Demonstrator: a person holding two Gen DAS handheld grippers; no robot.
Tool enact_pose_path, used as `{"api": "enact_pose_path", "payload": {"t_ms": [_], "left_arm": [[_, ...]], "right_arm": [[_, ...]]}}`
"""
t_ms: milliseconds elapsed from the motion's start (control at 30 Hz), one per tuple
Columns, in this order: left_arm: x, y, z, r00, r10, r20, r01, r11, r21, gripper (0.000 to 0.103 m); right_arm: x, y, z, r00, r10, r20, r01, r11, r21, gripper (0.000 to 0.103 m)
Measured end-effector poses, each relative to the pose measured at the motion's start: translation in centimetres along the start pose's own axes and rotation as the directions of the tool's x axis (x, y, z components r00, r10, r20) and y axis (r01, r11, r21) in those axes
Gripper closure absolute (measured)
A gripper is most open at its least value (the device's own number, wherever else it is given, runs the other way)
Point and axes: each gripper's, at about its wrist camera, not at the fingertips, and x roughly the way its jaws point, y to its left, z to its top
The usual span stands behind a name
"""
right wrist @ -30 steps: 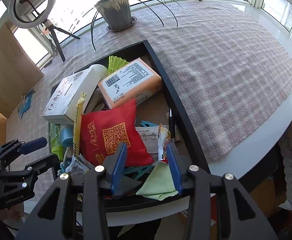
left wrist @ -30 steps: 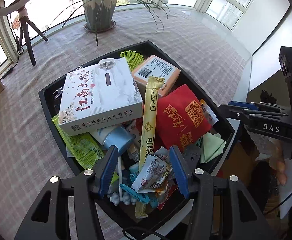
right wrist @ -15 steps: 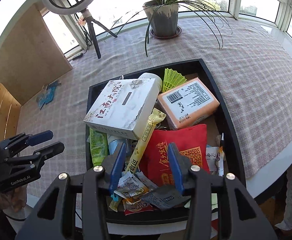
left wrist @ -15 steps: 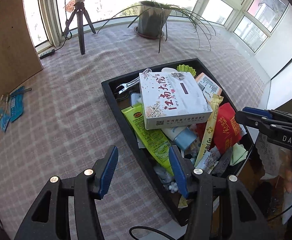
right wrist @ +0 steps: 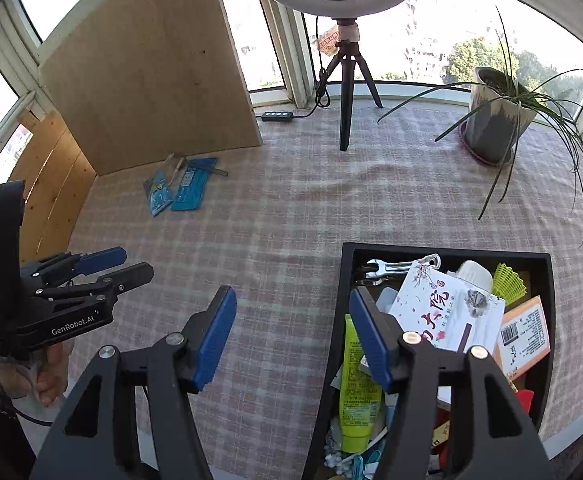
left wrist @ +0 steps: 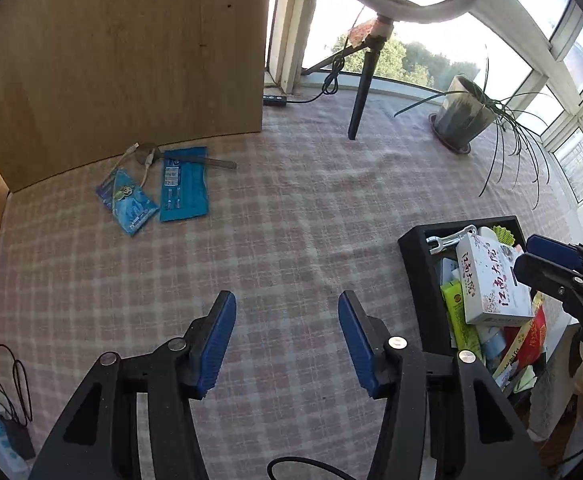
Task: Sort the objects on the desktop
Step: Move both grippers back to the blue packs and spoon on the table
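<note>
Left wrist view is showing the left gripper [left wrist: 287, 340] hovering spread and empty over the checked tablecloth [left wrist: 291, 216]; the right gripper [right wrist: 291, 336] is likewise spread, gripping nothing. Risk: the white box [right wrist: 447, 312] is lying tilted atop the overfilled black tray [right wrist: 443, 250] at table's right, likely sliding if neighbouring items are being pulled.
</note>
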Motion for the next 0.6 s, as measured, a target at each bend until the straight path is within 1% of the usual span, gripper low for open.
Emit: {"api": "enact_pose_path", "payload": {"t_ms": [67,133,267,300,333,400,500,567,600], "left_arm": [[0.4,3.2,1.3,1.0,0.023,-0.008,-0.024,0.997,-0.068,0.052],[1.1,6.4,2.4,0.999,0.045,-0.02,-0.047,0.989,-0.139,0.052],[3.1,12.1,4.6,0.996,0.083,-0.042,-0.091,0.962,-0.259,0.052],[3.8,13.3,5.2,0.994,0.093,-0.048,-0.103,0.954,-0.283,0.052],[4.5,14.4,5.7,0.994,0.097,-0.055,-0.109,0.946,-0.305,0.052],[6.1,16.3,6.6,0.994,0.09,-0.062,-0.107,0.927,-0.36,0.052],[8.6,18.0,7.6,0.996,0.061,-0.065,-0.084,0.899,-0.43,0.052],[10.5,18.7,8.3,0.994,0.067,-0.082,-0.097,0.888,-0.449,0.052],[11.3,18.8,8.6,0.993,0.078,-0.091,-0.111,0.887,-0.448,0.052]], "right_arm": [[1.7,2.1,2.0,1.0,0.021,-0.008,-0.021,0.999,-0.038,0.045],[3.6,3.9,4.0,0.999,0.04,-0.019,-0.041,0.997,-0.07,0.045],[7.6,7.7,7.9,0.998,0.06,-0.026,-0.063,0.984,-0.165,0.045],[8.8,8.8,8.7,0.998,0.06,-0.031,-0.064,0.979,-0.192,0.046],[10.0,9.7,9.6,0.997,0.062,-0.037,-0.069,0.973,-0.219,0.054],[12.5,11.6,11.0,0.997,0.056,-0.058,-0.07,0.961,-0.268,0.065],[17.0,13.9,13.1,0.992,0.067,-0.11,-0.098,0.943,-0.316,0.065],[20.2,15.0,14.6,0.988,0.064,-0.142,-0.109,0.935,-0.336,0.065],[21.6,15.4,15.2,0.986,0.062,-0.157,-0.113,0.933,-0.341,0.065]]}}
